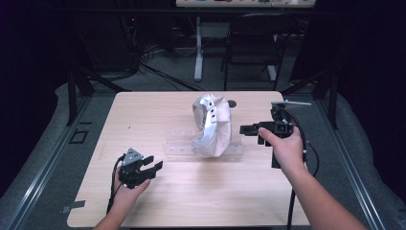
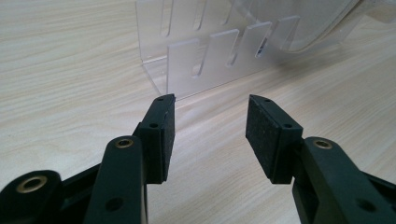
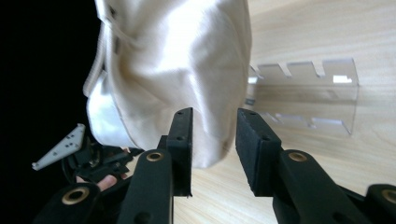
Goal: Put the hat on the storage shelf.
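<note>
While the left gripper sits at the lower left of the high view with its jaws spread and nothing between them, the right gripper hangs at centre right, jaws parted too, pointing toward a crumpled white bag. That bag stands mid-frame in a clear slotted rack on the wooden table. Left gripper view shows the rack's end just past its jaw tips.

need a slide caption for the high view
A person holds an open left tool and right tool either side of a white plate standing in a clear slotted rack on a wooden table.
</note>
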The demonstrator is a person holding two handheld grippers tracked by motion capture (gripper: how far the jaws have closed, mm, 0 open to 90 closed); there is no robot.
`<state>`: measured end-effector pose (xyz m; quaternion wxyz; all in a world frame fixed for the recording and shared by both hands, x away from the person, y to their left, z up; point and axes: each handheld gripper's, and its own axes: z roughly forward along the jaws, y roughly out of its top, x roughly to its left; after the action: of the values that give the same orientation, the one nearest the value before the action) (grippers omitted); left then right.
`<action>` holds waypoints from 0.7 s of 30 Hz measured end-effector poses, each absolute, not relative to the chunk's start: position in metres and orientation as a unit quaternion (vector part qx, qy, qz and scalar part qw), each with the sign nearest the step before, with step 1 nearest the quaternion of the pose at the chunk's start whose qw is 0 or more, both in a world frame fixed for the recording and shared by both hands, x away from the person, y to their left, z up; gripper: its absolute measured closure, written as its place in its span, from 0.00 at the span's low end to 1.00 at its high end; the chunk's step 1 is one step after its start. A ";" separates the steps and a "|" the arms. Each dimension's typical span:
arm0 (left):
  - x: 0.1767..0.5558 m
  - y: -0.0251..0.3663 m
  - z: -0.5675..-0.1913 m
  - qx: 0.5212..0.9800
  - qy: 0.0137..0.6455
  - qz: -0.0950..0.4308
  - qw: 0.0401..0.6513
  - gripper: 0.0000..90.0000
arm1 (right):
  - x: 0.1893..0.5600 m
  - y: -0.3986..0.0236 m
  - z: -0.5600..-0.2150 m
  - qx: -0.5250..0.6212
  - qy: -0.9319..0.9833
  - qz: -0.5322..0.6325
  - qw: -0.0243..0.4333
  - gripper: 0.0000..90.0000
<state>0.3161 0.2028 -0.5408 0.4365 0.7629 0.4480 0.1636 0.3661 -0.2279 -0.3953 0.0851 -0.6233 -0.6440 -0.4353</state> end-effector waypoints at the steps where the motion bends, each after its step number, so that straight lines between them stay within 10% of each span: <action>1: 0.316 0.203 -0.541 0.764 0.447 0.163 0.435 0.59 | 0.365 -0.228 -0.398 -0.625 -0.644 -0.433 0.084 0.75; 21: 0.320 0.203 -0.550 0.767 0.454 0.154 0.427 0.58 | 0.330 -0.232 -0.463 -0.616 -0.671 -0.412 0.028 0.70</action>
<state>0.3203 0.2034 -0.5496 0.4270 0.7669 0.4537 0.1539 0.3301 -0.2318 -0.4631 0.0285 -0.6156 -0.6710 -0.4122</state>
